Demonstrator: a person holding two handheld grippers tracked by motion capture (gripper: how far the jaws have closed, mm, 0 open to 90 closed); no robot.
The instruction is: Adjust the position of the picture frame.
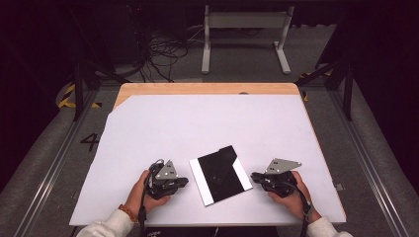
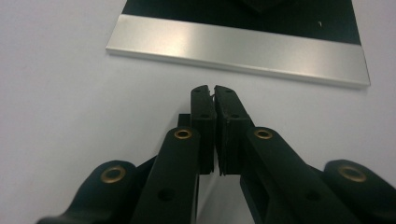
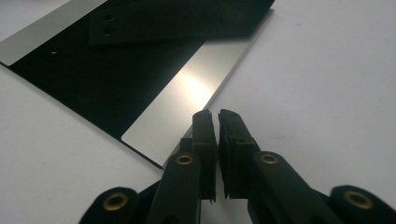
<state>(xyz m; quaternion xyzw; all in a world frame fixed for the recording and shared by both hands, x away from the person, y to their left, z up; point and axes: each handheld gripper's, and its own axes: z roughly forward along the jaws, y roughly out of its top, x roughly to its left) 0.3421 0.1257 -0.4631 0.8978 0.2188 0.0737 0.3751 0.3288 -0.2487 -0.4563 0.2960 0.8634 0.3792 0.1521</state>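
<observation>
Near edge of the bench (image 1: 148, 123): left gripper (image 1: 184, 181) and right gripper (image 1: 254, 176), jaws closed together on nothing, flank the black plate (image 1: 220, 173) with silver side strips, lying flat mid-near. A black flap (image 1: 225, 157) rests on its far corner. Beyond it, bare white sheet to the far wooden edge.

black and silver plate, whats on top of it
A black strap-like piece with two small holes lies across the plate, over its black middle band. Whatever is beneath that piece is covered. Both silver edge strips are bare.
</observation>
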